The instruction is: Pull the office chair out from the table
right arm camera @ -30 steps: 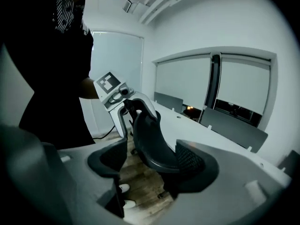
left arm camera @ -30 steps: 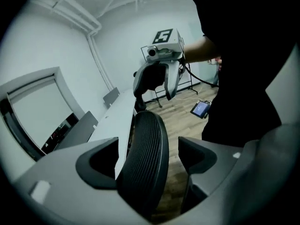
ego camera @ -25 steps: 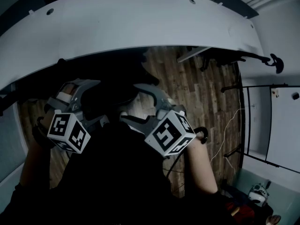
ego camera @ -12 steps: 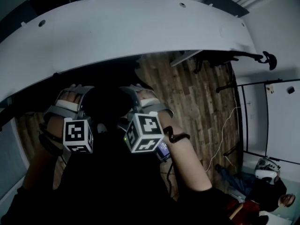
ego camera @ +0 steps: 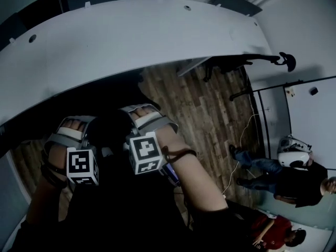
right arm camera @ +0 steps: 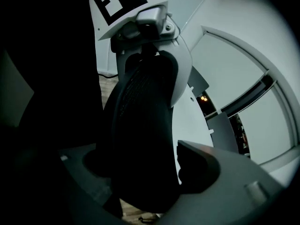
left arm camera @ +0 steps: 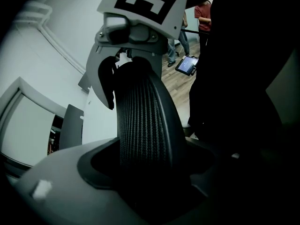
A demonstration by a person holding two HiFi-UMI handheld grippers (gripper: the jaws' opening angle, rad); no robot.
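The office chair (ego camera: 113,127) is dark and sits tucked under the curved white table (ego camera: 131,41). Both grippers are at the top of its mesh backrest (left arm camera: 145,125), side by side. My left gripper (ego camera: 73,125) straddles the backrest edge; its jaws are closing, and in the left gripper view (left arm camera: 150,172) the pads look pressed against the mesh. My right gripper (ego camera: 142,114) also has the backrest (right arm camera: 140,139) between its closing jaws (right arm camera: 140,172); a thin bright gap shows beside one pad (right arm camera: 197,161). Each gripper view shows the other gripper further along the backrest.
Wooden floor (ego camera: 210,119) runs to the right of the chair, with a thin white cable (ego camera: 241,146) on it. People (ego camera: 294,177) are on the floor at the right. A tablet (left arm camera: 187,64) lies on the floor. Black stand legs (ego camera: 247,62) reach out beyond the table's right end.
Both grippers have dropped down onto the top of the chair's backrest and rolled so their marker cubes face up. The right one came in closer to the left.
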